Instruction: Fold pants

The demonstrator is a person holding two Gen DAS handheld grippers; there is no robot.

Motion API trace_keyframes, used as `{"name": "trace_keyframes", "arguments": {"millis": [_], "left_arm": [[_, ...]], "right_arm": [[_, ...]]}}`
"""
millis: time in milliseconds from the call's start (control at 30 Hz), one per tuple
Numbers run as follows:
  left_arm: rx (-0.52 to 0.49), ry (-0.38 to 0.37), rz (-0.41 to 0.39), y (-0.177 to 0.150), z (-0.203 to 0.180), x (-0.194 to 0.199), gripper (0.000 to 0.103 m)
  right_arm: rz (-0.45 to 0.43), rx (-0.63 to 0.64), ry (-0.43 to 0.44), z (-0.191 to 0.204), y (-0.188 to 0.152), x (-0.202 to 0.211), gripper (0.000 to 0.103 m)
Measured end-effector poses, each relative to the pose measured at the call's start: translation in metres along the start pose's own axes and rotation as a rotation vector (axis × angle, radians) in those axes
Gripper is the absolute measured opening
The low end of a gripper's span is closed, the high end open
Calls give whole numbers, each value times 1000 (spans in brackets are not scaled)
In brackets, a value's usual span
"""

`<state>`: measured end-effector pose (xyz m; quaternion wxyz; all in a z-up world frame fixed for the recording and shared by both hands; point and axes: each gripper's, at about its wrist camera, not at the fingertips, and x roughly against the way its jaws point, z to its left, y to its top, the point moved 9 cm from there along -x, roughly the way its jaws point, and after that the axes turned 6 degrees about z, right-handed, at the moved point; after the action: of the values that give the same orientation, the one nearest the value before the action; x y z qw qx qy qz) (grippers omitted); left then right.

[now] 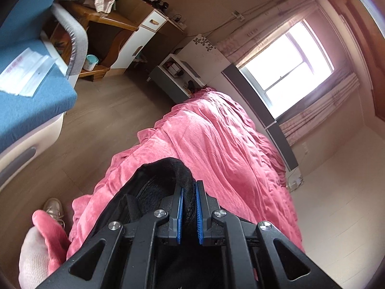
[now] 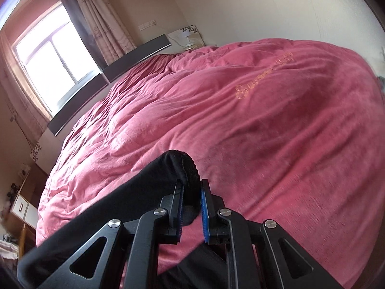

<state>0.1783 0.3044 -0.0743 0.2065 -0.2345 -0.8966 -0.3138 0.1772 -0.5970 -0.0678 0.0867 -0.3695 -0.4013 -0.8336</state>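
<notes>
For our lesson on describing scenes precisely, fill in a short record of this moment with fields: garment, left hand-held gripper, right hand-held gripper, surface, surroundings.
garment: black pants, lifted above the bed, an edge clamped in each gripper
left hand-held gripper: shut on a bunched black edge of the pants
right hand-held gripper: shut on a folded edge of the pants
surface: bed with a wrinkled pink bedspread
surroundings: bright window with curtains, white nightstand, blue chair, wooden floor

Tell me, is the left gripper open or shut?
Shut on the black pants: the left gripper has black fabric pinched between its blue fingers.
</notes>
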Motion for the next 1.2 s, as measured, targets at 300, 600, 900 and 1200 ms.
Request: {"name": "trace_keyframes", "arguments": {"millis": [300, 600, 900, 1200], "left_arm": [[95, -10, -10, -39, 51, 40, 8], [183, 0, 40, -91, 97, 34, 8], [198, -17, 35, -89, 98, 34, 8], [241, -60, 19, -68, 86, 34, 8]], "right_arm": [[-1, -115, -25, -68, -53, 30, 7], [88, -200, 94, -72, -116, 42, 22], [140, -206, 211, -38, -131, 18, 50], [182, -223, 129, -17, -91, -8, 12]]}}
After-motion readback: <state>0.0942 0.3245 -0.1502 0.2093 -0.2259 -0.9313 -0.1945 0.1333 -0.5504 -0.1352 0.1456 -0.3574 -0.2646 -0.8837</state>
